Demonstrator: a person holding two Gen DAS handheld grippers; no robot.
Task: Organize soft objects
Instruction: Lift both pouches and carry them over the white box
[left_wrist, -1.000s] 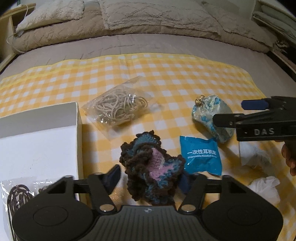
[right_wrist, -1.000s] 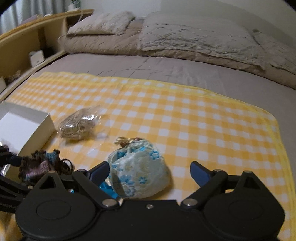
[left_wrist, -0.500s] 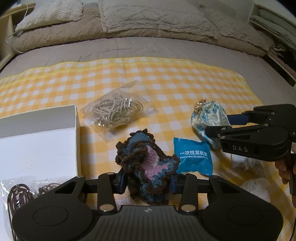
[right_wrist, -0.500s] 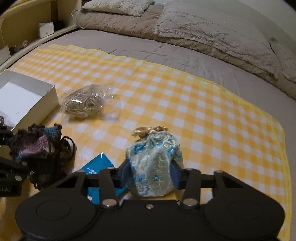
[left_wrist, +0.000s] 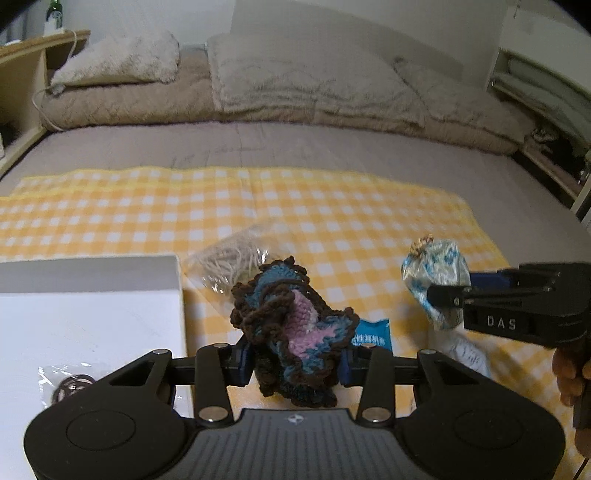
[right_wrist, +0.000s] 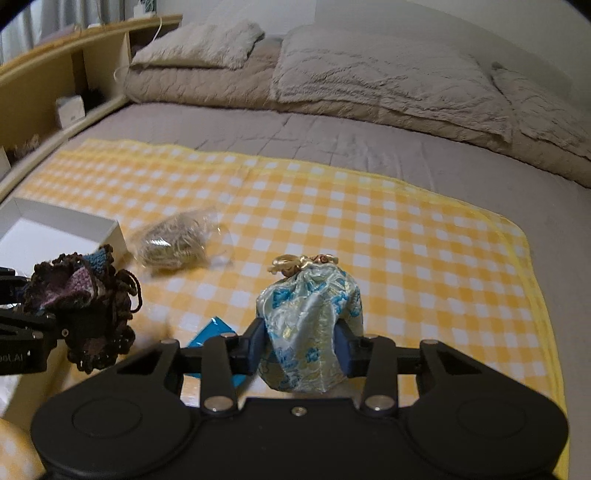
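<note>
Big grey bed (right_wrist: 369, 147) under everything, pillows piled at the head. Spread across it, a yellow checked cloth (right_wrist: 369, 229), probably there as a work mat so the small stuff stays together and off the bedding.

At the left edge of the cloth, a white box (left_wrist: 88, 280), lid off and mouth up, with a clear packet of dark hair ties (left_wrist: 70, 384) already lying inside. Looks like the collection bin, hence parked right next to the left side.

Next down in size: crochet piece (left_wrist: 291, 325), brown, blue and pink, scrunched between the left tongs (left_wrist: 293, 363), closed onto it and lifted clear of the cloth. Squeezed around its middle, most likely because floppy yarn offers no firm edge to grab.

Floral drawstring pouch (right_wrist: 310, 325), gold cord on top, pinched at the waist by the right tongs (right_wrist: 299, 349), closed on it and held upright, also off the cloth. Gripped low, so the tied neck stays up and nothing spills, at a guess.

Still lying on the cloth: a clear bag of beige bands (left_wrist: 229, 258) just beside the box corner, a small blue sachet (left_wrist: 371, 332) between the two held items, and some white crumpled wrap (left_wrist: 465, 354) under the right tool.

Guessing both loads head for the box, crochet first since it's nearer.
</note>
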